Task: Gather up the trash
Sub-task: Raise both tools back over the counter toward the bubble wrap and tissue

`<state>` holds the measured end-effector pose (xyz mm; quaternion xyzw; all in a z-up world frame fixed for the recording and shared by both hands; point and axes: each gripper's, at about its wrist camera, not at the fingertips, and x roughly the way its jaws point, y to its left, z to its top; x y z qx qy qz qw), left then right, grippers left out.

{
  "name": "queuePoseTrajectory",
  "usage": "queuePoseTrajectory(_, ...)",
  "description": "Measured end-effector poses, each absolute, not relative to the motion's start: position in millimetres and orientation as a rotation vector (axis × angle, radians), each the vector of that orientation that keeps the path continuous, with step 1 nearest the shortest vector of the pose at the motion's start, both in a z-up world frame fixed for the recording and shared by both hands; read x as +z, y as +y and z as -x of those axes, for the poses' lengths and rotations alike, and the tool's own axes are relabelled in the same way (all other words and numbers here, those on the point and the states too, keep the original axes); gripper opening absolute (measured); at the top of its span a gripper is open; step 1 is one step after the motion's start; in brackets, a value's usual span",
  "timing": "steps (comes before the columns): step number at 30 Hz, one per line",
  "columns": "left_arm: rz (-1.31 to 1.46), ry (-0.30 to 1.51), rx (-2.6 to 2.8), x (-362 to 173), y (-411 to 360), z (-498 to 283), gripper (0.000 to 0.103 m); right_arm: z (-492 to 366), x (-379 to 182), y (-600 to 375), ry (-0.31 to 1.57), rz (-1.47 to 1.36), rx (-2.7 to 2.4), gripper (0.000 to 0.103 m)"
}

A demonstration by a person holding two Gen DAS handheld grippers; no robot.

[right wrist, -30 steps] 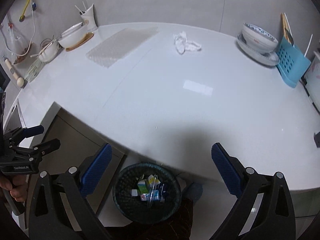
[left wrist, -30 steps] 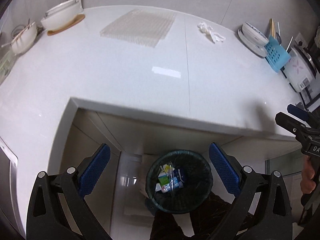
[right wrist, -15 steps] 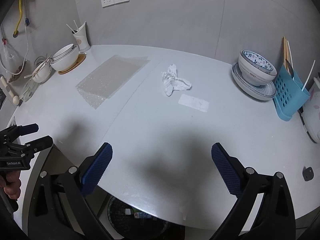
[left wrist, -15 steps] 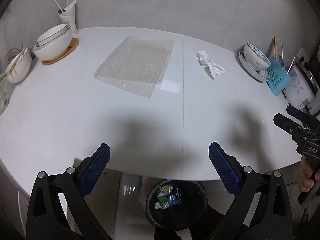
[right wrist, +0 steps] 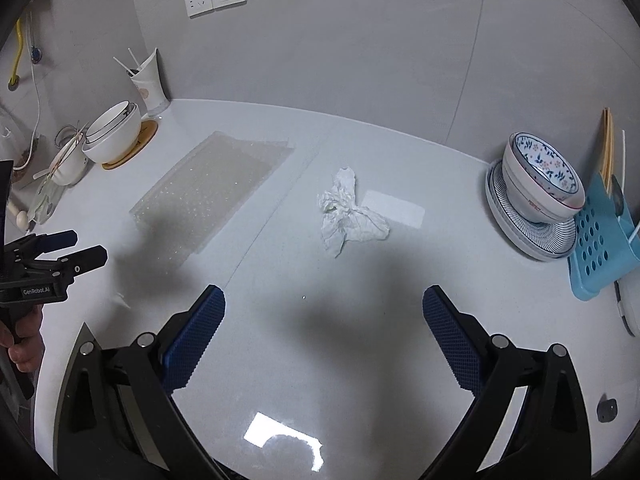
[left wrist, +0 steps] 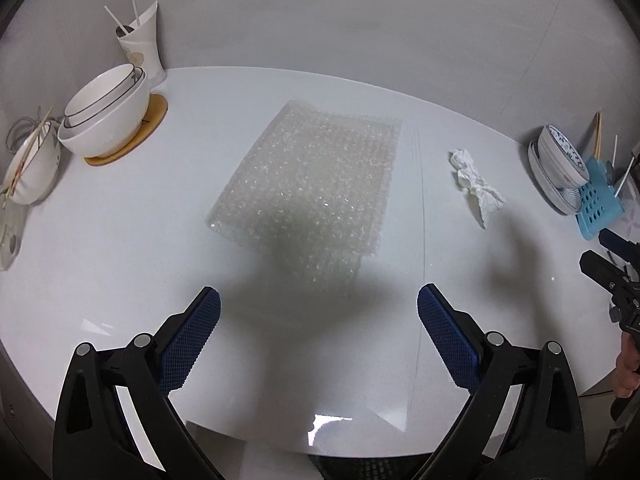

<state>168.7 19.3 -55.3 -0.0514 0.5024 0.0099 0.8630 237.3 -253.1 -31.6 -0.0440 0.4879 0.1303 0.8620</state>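
Grippers spread over the white counter (right wrist: 420,280).
You hold the left gripper (left wrist: 319,312) spread before the bubble wrap (left wrist: 312,192), the right gripper (right wrist: 323,312) spread near the crumpled tissue (right wrist: 348,216).

White crumpled tissue (right wrist: 348,216), clear bubble wrap (left wrist: 316,196), blue-floral bowl (right wrist: 544,178), light-blue rack (right wrist: 600,248), possibly wooden coaster (left wrist: 150,128).

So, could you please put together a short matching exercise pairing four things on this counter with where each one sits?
Things:
1. bubble wrap
2. crumpled tissue
3. nested white bowls
4. patterned bowl

Places:
A. on a striped plate by the blue rack
B. on a round wooden coaster
C. flat, ahead of the left gripper
D. ahead of the right gripper

Pairs: 1-C, 2-D, 3-B, 4-A
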Motion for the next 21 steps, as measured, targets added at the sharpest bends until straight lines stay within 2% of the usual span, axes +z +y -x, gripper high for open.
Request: queuePoseTrajectory(21,0.118,1.205,0.102,-130.6,57.4,-300.6,0.096,-359.0,-123.9,-245.8,1.216,0.050,0.204,0.095)
